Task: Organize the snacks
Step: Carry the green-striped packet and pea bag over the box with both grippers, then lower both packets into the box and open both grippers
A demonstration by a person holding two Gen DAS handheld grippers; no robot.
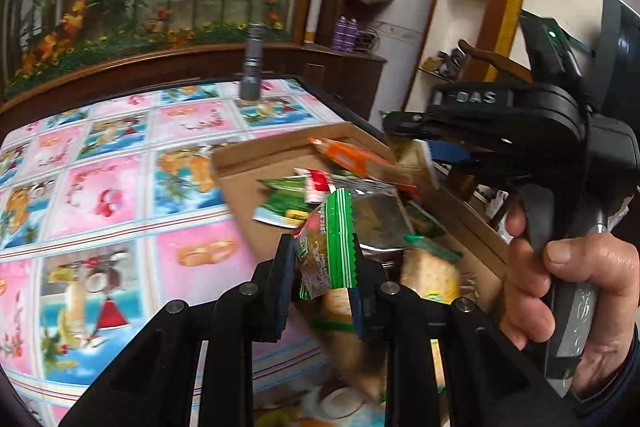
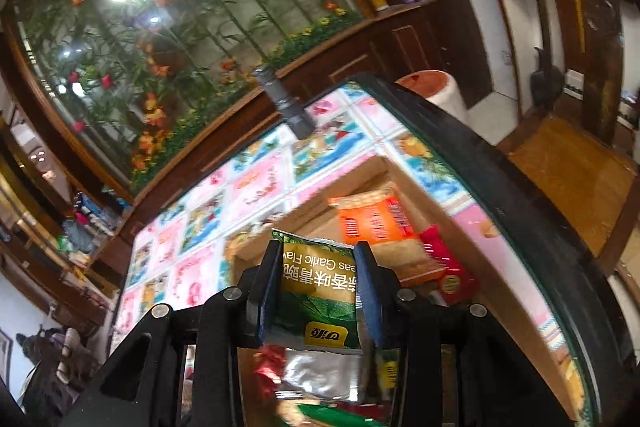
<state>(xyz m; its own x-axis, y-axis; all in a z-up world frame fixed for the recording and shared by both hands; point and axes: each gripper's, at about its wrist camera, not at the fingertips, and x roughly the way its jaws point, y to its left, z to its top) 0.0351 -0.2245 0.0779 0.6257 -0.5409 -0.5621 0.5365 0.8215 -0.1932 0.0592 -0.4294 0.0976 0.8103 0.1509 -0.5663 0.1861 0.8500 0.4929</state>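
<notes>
Left hand-held gripper [image 1: 325, 269] pinches one green cracker packet [image 1: 330, 239], long axis upright. Right hand-held gripper [image 2: 316, 291] pinches one garlic pea packet [image 2: 318, 291], print inverted, above cardboard box [image 2: 472, 251].

- My left gripper [image 1: 322, 291] is black plastic, with blue pads on its fingers [image 1: 282, 291] and round silver screws along its arms;
- my right gripper [image 1: 404, 125] carries raised "DAS" lettering and a small green light;
- my sleeve [image 1: 628, 379] is dark.
</notes>
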